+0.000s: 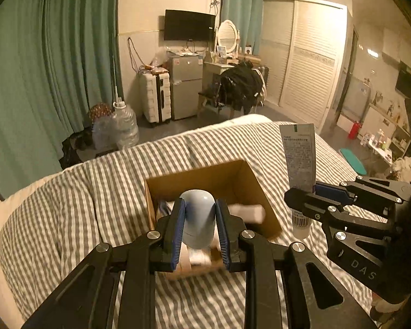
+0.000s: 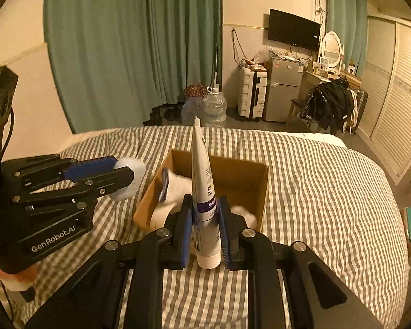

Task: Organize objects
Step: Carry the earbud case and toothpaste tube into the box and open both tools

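An open cardboard box (image 1: 241, 181) (image 2: 241, 181) sits on the striped bed and holds white socks (image 1: 249, 212) (image 2: 175, 189) and other items. My left gripper (image 1: 198, 222) (image 2: 126, 176) is shut on a pale blue rounded bottle (image 1: 198, 216) (image 2: 130, 178), held above the box's near-left edge. My right gripper (image 2: 205, 216) (image 1: 309, 192) is shut on a white tube (image 2: 204, 192) (image 1: 300, 159), cap down and crimped end up, held just in front of the box.
The grey-and-white striped bedcover (image 1: 96, 192) (image 2: 315, 192) spreads around the box. Beyond the bed stand green curtains (image 1: 54, 68), water jugs (image 1: 124, 126), a white suitcase (image 1: 156, 96), a small fridge (image 1: 185, 87) and a wardrobe (image 1: 307, 63).
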Demonstrator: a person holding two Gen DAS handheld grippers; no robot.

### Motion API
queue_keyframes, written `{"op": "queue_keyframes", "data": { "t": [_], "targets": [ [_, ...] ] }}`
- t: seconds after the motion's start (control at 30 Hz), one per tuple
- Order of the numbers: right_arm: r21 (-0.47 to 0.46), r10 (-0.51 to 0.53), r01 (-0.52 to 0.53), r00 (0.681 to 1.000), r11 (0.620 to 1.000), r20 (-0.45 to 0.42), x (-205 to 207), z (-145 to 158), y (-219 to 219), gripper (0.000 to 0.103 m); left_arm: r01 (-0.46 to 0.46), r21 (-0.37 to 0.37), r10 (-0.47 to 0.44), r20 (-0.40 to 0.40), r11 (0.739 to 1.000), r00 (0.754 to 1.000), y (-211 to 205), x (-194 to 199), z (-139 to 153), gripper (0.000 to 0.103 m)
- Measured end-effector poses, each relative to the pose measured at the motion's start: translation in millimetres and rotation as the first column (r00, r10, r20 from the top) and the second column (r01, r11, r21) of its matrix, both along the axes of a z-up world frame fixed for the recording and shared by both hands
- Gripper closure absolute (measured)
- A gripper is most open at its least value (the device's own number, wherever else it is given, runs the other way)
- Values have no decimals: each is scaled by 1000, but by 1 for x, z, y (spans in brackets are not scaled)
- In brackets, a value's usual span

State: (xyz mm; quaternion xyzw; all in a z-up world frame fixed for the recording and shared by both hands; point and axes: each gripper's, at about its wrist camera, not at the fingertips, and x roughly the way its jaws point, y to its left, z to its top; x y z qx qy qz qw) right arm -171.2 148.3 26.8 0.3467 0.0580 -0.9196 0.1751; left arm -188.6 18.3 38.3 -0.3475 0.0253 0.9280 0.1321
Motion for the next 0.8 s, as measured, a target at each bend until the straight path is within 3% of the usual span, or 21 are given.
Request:
{"op": "queue_keyframes", "data": {
  "t": [0.3, 0.8],
  "targets": [
    [-35, -21, 23, 999, 999, 42, -86, -16, 3, 86, -20, 11, 20, 25, 1000, 1000, 8, -81, -28, 80],
    [-44, -75, 83, 984, 996, 163, -164, -108, 11, 86, 5, -19, -3, 117, 1000, 993, 25, -138, -111, 80]
  ]
}}
